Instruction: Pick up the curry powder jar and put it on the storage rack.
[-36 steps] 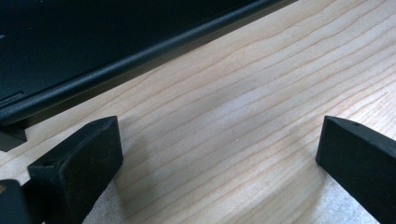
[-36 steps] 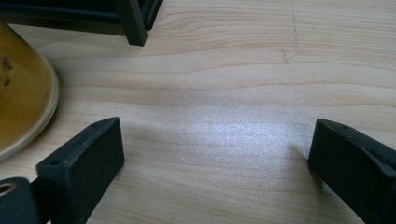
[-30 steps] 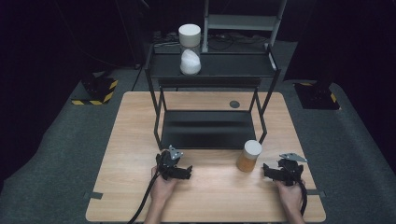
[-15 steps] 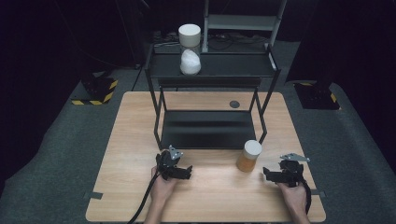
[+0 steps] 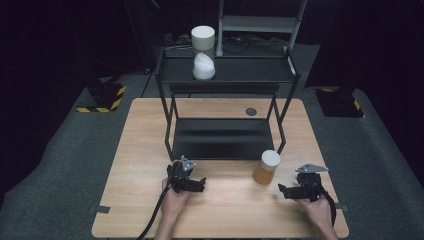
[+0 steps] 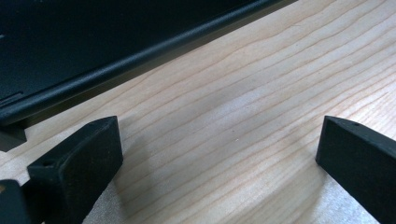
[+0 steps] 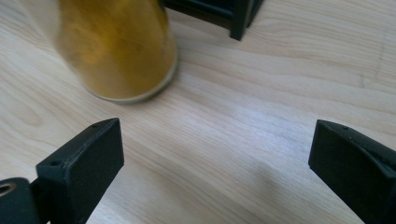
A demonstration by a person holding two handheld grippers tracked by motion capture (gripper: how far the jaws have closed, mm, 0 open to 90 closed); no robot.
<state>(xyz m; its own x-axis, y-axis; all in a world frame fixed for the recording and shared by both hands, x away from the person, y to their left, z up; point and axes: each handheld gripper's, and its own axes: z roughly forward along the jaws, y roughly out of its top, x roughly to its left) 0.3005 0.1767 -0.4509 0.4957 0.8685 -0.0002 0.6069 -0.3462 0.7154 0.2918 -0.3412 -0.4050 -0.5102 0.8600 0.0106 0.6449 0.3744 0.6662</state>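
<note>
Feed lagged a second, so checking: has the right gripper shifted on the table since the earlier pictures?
Yes, slightly. In the high view the right gripper has edged left toward the amber jar, which stands where it was by the black rack.

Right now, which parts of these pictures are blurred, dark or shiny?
High view: the table is evenly lit, but the room around it is nearly black. Right gripper view: the amber jar is blurred, while the wood grain beside it is sharp, with a pale sheen between the open jaws. Left gripper view: the jaws cast soft shadows on the wood, and the black shelf shows little detail.
</note>
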